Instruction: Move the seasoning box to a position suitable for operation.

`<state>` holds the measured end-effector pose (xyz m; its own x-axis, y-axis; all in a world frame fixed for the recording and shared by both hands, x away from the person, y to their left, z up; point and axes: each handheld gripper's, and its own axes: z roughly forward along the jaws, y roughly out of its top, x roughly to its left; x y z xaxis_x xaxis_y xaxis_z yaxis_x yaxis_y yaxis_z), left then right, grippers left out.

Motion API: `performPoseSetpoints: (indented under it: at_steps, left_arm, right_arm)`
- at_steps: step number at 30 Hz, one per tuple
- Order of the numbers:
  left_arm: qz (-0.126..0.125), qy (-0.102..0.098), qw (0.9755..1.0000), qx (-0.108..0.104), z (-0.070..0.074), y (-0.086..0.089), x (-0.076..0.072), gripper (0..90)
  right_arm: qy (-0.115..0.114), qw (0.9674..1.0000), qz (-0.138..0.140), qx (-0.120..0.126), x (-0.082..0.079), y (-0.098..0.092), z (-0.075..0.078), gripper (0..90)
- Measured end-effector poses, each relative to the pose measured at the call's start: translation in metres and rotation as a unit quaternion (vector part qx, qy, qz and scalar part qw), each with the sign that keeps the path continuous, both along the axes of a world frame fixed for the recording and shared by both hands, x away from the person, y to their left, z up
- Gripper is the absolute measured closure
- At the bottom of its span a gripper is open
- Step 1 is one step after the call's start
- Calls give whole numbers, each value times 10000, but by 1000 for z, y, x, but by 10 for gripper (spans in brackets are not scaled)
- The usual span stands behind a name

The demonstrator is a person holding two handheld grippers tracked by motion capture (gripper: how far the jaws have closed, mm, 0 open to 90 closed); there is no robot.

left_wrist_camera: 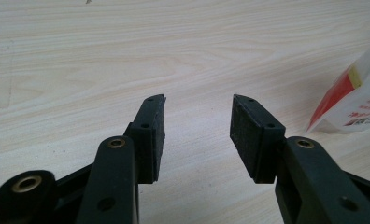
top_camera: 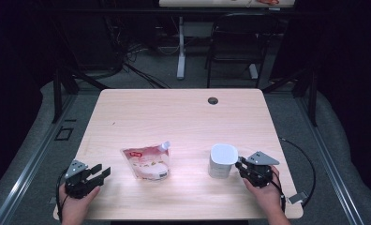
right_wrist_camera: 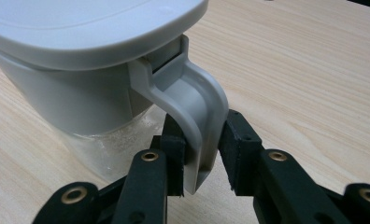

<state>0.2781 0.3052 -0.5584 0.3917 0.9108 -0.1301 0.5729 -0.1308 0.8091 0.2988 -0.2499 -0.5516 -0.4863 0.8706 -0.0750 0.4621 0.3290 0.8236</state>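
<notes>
**Right gripper closed on a jug handle, left gripper idle**

At the left of the high view, a hand rests the left gripper on the near left part of the pale wooden surface. In the left gripper view its jaws stand wide apart with bare wood between them, touching nothing.

Just to the right, well apart from that gripper, a spouted refill pouch lies flat on the surface, white and red, with its cap pointing up and right. Its red corner shows at the right edge of the left gripper view.

Further right stands a white lidded jug, upright, with its lid on. Its grey handle faces the right gripper, held in the person's other hand near the right edge. In the right gripper view the jaws sit on either side of the handle, both pads pressing on it low down.
</notes>
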Motion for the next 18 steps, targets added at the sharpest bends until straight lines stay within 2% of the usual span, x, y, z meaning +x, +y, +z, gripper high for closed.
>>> performPoseSetpoints:
  at_steps: [18]
  left_arm:
    - [0, -6, 10000, -3, 0, 0, 0, 554]
  right_arm:
    - [83, 10000, -20, -18, -3, 1, 2, 722]
